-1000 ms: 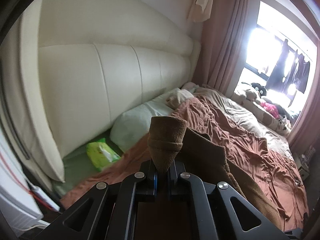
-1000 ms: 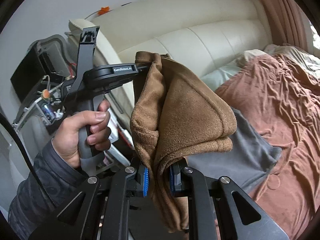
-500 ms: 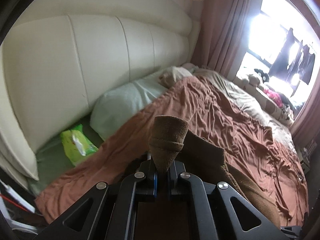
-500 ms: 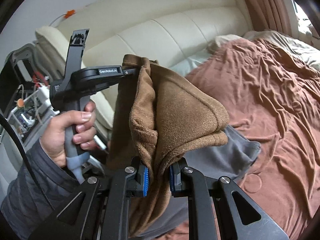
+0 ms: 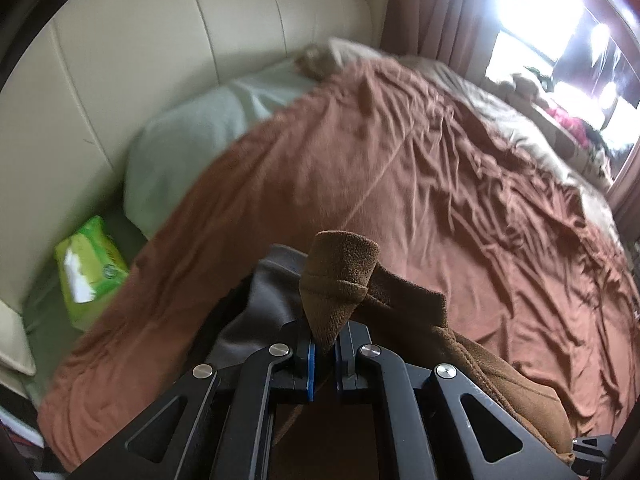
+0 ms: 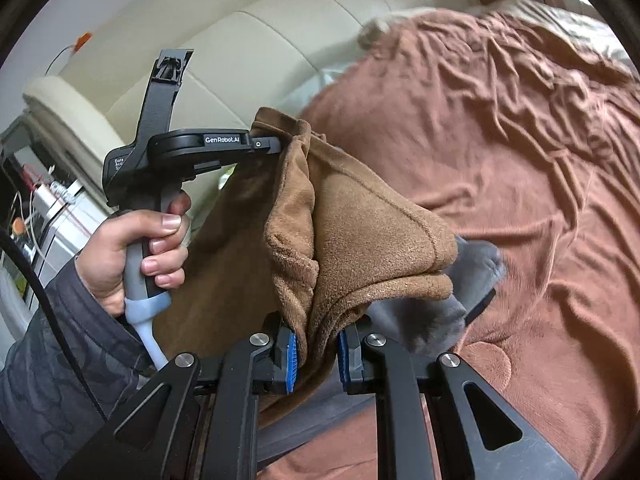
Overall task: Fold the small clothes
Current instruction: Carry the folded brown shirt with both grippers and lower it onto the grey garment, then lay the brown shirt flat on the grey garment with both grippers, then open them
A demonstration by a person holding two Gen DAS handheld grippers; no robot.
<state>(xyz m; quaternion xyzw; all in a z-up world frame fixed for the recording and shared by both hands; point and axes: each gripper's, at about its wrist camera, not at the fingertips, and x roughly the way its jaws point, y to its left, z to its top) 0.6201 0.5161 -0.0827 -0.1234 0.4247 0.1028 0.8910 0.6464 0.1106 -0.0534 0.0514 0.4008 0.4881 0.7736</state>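
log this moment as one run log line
left gripper: jaws shut on brown garment | right gripper: jaws shut on it too | garment: held above grey cloth, bed cover

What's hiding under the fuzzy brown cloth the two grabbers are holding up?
A grey cloth lies under the brown cloth, on the rust-coloured bedspread. Only its edge shows; the rest is covered. Both the left gripper and the right gripper pinch the brown cloth.

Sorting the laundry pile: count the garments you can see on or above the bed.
2. The brown fleece garment hangs clamped between the left gripper and right gripper. A grey garment lies on the rust bedspread beneath it. More may be hidden.
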